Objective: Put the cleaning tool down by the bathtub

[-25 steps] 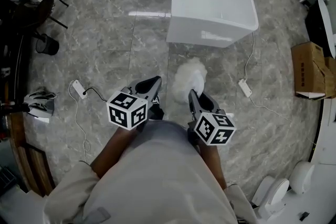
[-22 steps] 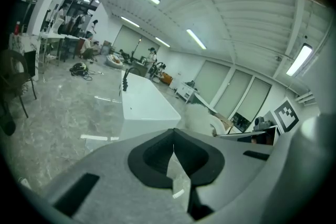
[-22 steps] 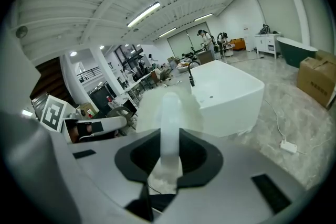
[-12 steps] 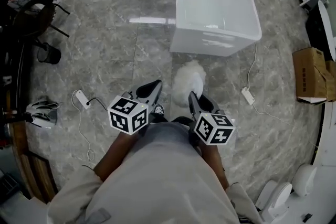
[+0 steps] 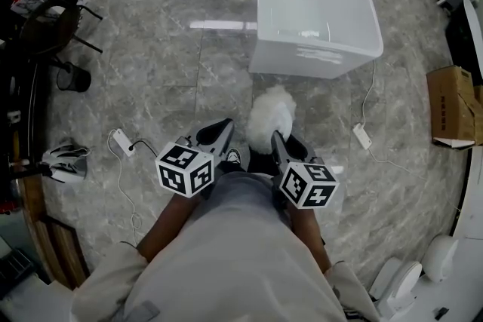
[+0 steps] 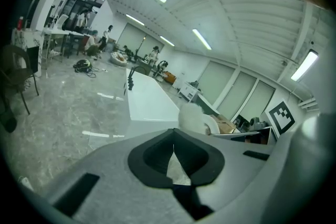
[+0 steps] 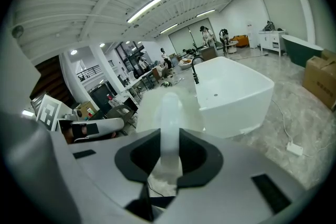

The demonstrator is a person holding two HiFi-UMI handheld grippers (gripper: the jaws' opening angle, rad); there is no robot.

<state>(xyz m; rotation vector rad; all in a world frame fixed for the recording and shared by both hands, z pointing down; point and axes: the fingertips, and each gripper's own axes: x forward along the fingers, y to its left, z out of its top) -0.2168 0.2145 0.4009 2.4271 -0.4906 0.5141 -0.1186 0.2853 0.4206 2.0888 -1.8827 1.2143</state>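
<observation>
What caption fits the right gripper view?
The right gripper holds the cleaning tool by its handle, with the white bathtub ahead.

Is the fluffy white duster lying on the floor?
No, the right gripper is clamped on the handle of the duster, holding it up.

Seen from my head, my right gripper [image 5: 276, 138] hides the handle of the cleaning tool [image 5: 270, 113]; only its fluffy end shows. The bathtub [image 5: 317, 4] runs off the top edge and the cardboard box [image 5: 451, 105] off the right. The far people [image 6: 154, 53] are too small to make out.
</observation>
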